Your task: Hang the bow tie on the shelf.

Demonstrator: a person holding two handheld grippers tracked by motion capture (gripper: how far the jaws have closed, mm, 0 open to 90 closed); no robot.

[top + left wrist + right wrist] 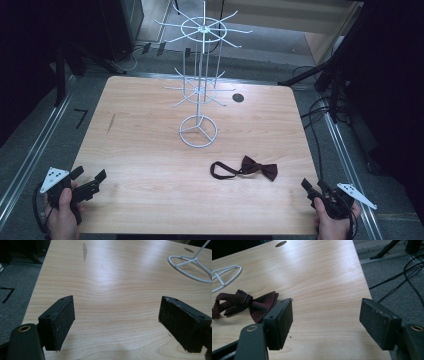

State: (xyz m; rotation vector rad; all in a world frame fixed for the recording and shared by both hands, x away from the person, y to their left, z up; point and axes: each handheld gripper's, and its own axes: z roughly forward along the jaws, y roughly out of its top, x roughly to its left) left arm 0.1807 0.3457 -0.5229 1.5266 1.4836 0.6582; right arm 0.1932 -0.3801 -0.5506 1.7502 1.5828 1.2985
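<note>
right claw released, bow tie near its left, left claw released

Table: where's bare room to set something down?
Free: the left half of the table, between the left gripper and the rack; also the far right corner beyond the hole. Crowded: centre to near right, rack base and bow tie.

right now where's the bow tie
In the high view the bow tie lies flat on the table's near right part, between the white rack's base and the right gripper.
</note>
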